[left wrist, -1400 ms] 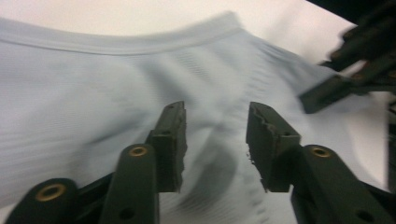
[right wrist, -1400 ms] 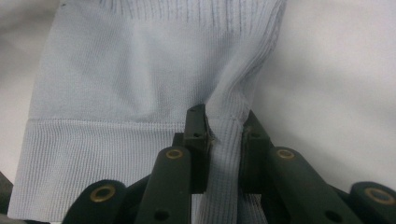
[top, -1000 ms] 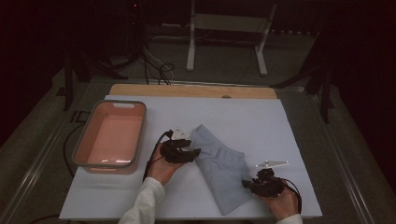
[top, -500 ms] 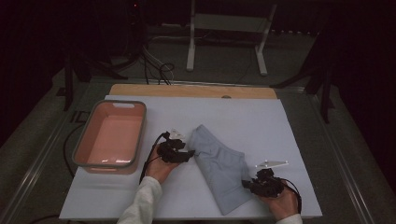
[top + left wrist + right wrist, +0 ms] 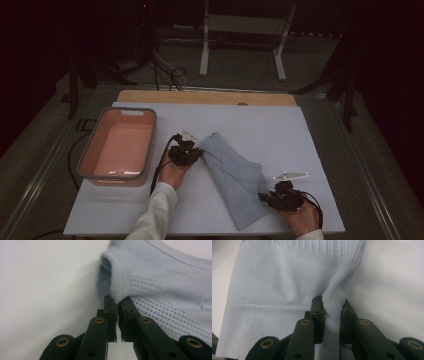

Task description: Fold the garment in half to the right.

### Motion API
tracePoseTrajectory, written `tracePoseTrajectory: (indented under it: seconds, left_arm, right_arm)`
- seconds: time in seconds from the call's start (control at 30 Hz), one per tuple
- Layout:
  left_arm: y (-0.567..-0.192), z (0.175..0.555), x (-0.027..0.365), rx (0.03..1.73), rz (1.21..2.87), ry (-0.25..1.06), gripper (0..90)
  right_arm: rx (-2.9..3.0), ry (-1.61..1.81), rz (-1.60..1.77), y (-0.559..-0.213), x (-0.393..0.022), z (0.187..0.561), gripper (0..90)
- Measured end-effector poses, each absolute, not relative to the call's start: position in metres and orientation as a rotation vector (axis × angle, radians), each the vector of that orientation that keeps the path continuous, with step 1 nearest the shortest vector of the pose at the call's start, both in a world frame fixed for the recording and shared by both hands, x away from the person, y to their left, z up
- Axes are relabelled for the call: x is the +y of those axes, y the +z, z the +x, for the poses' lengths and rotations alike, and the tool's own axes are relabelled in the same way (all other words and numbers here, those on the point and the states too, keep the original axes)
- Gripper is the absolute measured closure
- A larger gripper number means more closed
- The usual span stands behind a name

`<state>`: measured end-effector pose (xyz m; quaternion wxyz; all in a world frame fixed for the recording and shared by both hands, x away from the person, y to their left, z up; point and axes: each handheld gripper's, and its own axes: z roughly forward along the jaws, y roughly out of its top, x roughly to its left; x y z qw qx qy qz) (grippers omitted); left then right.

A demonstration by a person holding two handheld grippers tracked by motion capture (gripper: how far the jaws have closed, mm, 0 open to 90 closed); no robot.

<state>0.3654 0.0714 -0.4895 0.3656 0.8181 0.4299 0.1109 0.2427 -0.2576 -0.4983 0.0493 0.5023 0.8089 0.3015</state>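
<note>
Mesh weave shows up in my left gripper view, while my high view gives just a folded pale blue knitted garment (image 5: 232,175) lying slantwise on the white table cover (image 5: 300,135), right of the pink plastic tub (image 5: 117,145). My left gripper (image 5: 117,303) has just closed, pinching a ribbed hem at the cloth's upper end. My right gripper (image 5: 332,306) clamps a raised fold of ribbed band at its lower end.

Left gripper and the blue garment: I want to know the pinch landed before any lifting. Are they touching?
Touching. In the left gripper view the left gripper, whose jaws have just been closing, pinches the ribbed edge of the blue garment.
</note>
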Motion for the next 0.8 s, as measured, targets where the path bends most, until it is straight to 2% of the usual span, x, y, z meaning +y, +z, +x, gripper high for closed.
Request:
tracePoseTrajectory:
  seconds: [0.1,0.17,0.2,0.3,0.47,0.7,0.8]
  left_arm:
    - [-0.487,0.368,0.071,1.126,2.094,0.285,85.6]
    - [-0.488,0.367,0.068,1.139,2.089,0.268,82.1]
    - [-0.489,0.367,0.068,1.135,2.086,0.257,77.4]
    - [-0.488,0.363,0.068,1.165,2.052,0.242,56.1]
    - [-0.482,0.355,0.071,1.189,1.987,0.214,34.0]
    - [-0.483,0.338,0.06,1.18,1.983,0.165,19.2]
    - [-0.487,0.331,0.053,1.179,1.979,0.134,16.9]
  right_arm:
    - [2.466,0.929,1.529,-0.498,-0.256,0.242,77.9]
    - [2.467,0.92,1.521,-0.499,-0.255,0.242,77.9]
    - [2.465,0.921,1.522,-0.499,-0.255,0.242,78.0]
    - [2.464,0.922,1.522,-0.499,-0.255,0.242,77.9]
    - [2.461,0.919,1.519,-0.498,-0.254,0.241,77.9]
    - [2.457,0.916,1.52,-0.498,-0.253,0.241,77.9]
    - [2.456,0.918,1.521,-0.498,-0.253,0.241,77.9]
